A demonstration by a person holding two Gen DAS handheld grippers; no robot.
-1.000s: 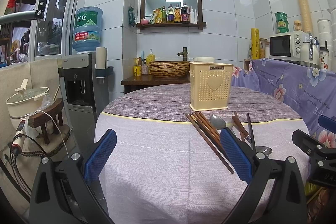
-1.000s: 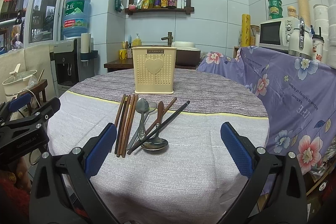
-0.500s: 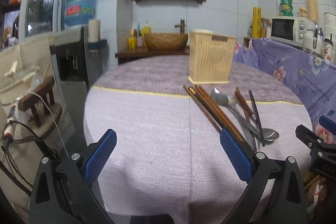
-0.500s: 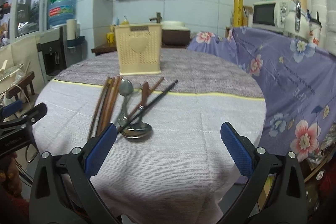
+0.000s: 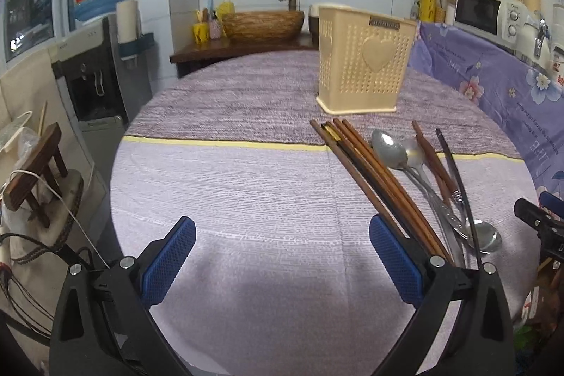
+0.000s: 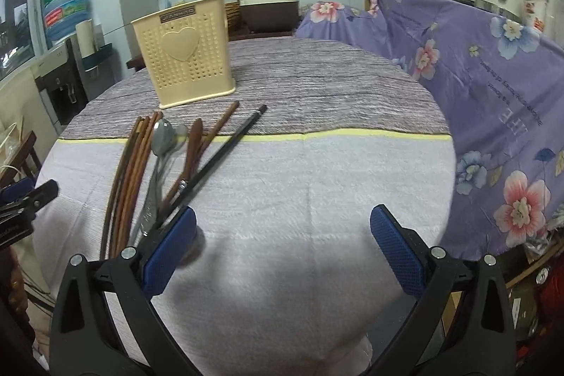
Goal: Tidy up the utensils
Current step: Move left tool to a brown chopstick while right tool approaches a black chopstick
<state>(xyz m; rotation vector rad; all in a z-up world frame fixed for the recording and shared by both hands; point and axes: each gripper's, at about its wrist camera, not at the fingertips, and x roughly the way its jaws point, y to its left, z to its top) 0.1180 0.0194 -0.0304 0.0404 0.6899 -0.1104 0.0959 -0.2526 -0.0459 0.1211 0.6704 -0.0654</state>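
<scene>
Both the left gripper (image 5: pixel 282 256) and right gripper (image 6: pixel 282 249) are wide open and empty (nothing picked yet), near the chopsticks (image 5: pixel 373 178) and spoons (image 5: pixel 398 154) lying ready by the holder (image 5: pixel 363 62).

holder (image 5: pixel 365 62) behind chopsticks (image 5: pixel 373 178), spoons (image 5: pixel 405 157) right

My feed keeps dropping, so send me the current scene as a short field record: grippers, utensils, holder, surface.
left gripper: jaws open, empty, low over the cloth, left of the utensils
right gripper: jaws open, empty, right of the utensils
brown chopsticks: bundle lying flat
spoons: beside the chopsticks, flat
dark chopstick: lying across the pile
utensil holder: cream, upright, behind the utensils; inside not visible
table: round, cloth-covered
</scene>
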